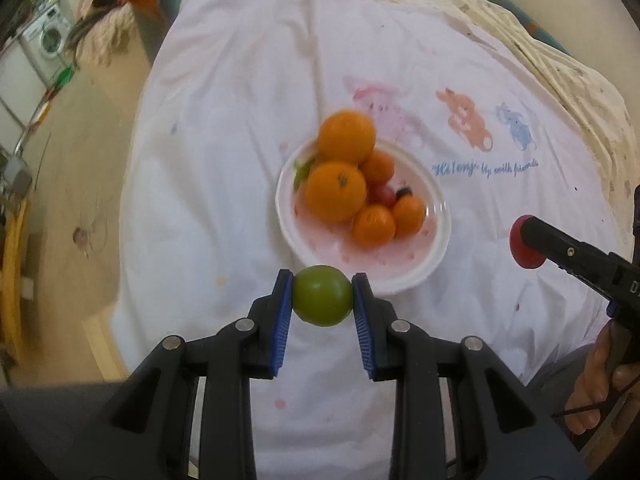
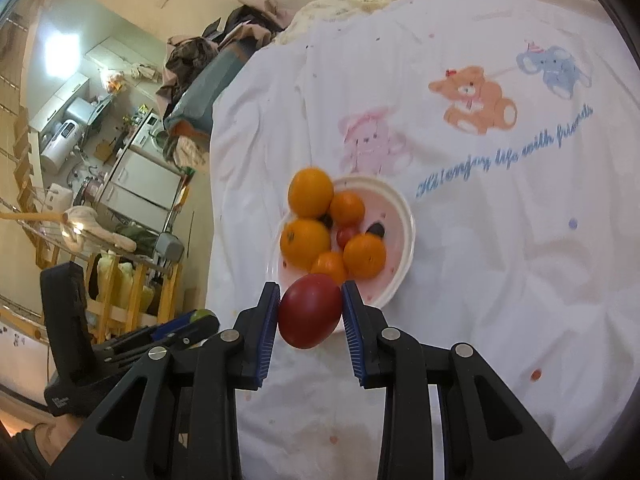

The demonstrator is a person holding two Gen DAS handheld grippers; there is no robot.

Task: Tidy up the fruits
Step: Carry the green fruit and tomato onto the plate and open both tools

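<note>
Left gripper (image 1: 322,295) is squeezing a green fruit (image 1: 322,296), right gripper (image 2: 310,310) is clamping a red fruit (image 2: 310,311), both hovering near the plate (image 1: 408,276) of oranges (image 1: 335,191).

A: What's spread under everything?
B: A white sheet (image 2: 460,260), creased, printed with a pink bear (image 2: 370,144), an orange bear (image 2: 474,100) and a blue elephant (image 2: 554,68); blue script (image 2: 504,152) runs beneath them

A: And past its far edge?
B: A cream quilt (image 1: 560,64), rumpled; a heap of clothes (image 2: 224,40) on something teal

A: The room to the left?
B: A washing machine (image 1: 46,38) against the wall; a mop (image 2: 86,220) lying across a wooden rack (image 2: 132,280); white appliances (image 2: 60,136) on a counter; tan floor (image 1: 92,152)
</note>
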